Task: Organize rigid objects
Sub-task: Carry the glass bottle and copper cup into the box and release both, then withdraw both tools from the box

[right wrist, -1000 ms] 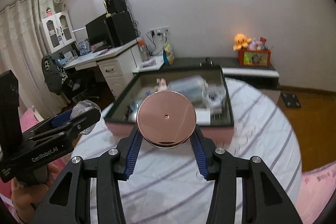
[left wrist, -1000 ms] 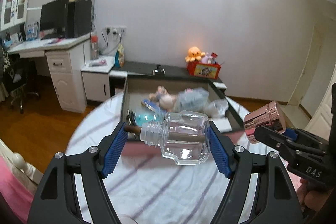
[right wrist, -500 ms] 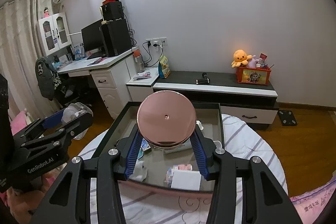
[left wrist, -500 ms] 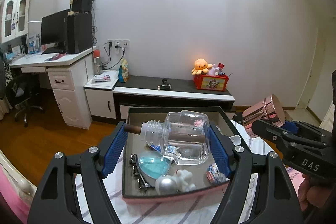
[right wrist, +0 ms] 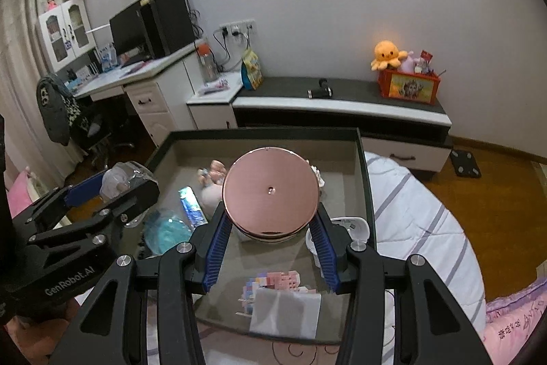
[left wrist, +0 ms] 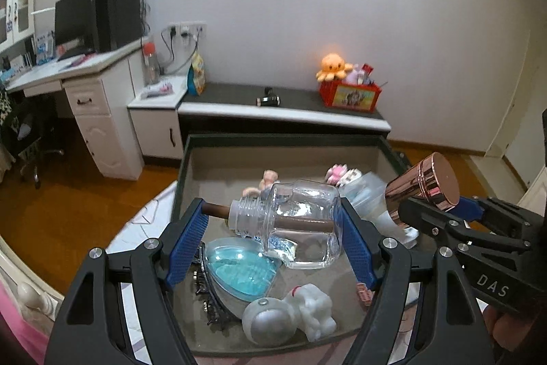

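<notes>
A clear glass bottle (left wrist: 301, 224) with a brown stick inside is clamped sideways between the blue pads of the left gripper (left wrist: 273, 238), in the middle of the left wrist frame. A shiny rose-gold round metal lid (right wrist: 271, 192) is held tightly by the closed right gripper (right wrist: 271, 242), at the centre of the right wrist frame. Both are seen above a dark rectangular tray (right wrist: 364, 180), where a blue heart-shaped box (left wrist: 239, 269) and a white astronaut figure (left wrist: 290, 313) are lying.
</notes>
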